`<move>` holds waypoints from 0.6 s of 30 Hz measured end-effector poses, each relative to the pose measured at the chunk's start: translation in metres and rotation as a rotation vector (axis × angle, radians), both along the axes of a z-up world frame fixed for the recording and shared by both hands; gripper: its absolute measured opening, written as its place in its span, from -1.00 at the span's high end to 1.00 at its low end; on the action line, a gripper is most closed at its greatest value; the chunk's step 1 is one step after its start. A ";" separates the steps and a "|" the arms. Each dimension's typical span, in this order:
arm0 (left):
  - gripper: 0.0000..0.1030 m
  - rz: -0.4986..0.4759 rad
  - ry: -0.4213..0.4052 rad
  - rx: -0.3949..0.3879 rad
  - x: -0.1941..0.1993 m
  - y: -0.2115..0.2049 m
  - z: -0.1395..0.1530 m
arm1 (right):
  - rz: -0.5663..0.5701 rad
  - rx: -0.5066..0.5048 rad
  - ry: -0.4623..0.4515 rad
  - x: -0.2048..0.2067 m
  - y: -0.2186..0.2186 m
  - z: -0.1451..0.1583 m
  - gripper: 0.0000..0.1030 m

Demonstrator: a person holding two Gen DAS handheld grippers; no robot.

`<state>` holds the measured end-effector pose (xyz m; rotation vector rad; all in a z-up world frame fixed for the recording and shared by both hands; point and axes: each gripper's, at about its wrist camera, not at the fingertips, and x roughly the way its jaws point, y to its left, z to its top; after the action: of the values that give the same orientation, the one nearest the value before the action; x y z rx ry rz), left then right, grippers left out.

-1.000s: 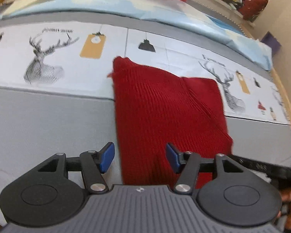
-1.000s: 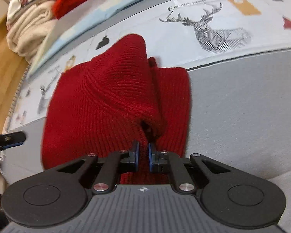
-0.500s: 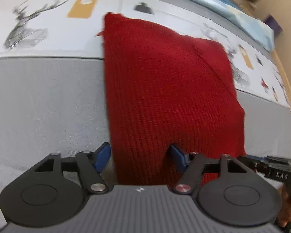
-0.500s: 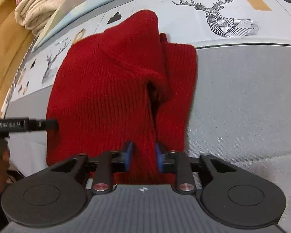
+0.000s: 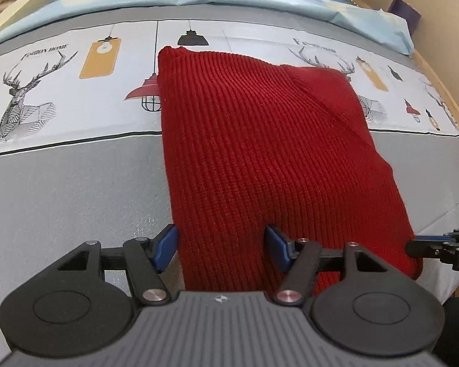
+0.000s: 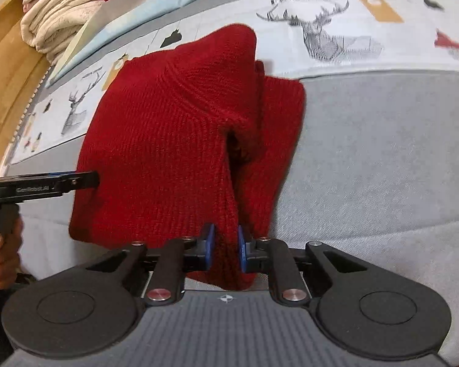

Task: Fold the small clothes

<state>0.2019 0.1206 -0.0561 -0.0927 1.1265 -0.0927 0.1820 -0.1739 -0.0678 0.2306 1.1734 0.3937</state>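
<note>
Grey bedding (image 5: pixel 70 189) with a deer-print band carries one red knit sweater (image 5: pixel 260 153), worked by two grippers. The left gripper (image 5: pixel 222 246) is spread wide, its blue pads straddling the sweater's near left edge without gripping. The right gripper (image 6: pixel 225 249) has its pads nearly together, pinching a raised fold of the sweater's near hem. Ribbed and folded into a long panel, the sweater runs lengthwise away from the grippers onto the print band. Beyond the sweater sits one stack of cream towels (image 6: pixel 58 21).
</note>
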 end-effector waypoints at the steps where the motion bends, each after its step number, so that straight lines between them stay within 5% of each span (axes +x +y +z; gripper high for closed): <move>1: -0.34 -0.001 0.000 0.006 -0.001 0.000 0.001 | 0.008 -0.022 -0.010 -0.001 0.003 0.000 0.46; 9: -0.35 -0.012 -0.001 0.056 -0.015 0.006 0.004 | 0.014 -0.077 -0.029 -0.005 0.006 0.001 0.35; 14: -0.46 -0.022 0.042 0.125 -0.025 0.009 -0.002 | 0.003 -0.179 -0.049 -0.011 0.009 0.001 -0.02; 18: -0.45 -0.035 -0.048 0.210 -0.044 0.005 0.022 | -0.051 -0.204 -0.163 -0.024 0.006 0.023 0.00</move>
<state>0.1576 0.1252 -0.0341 0.1160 1.0836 -0.0077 0.1581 -0.1682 -0.0446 0.0503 1.0367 0.2409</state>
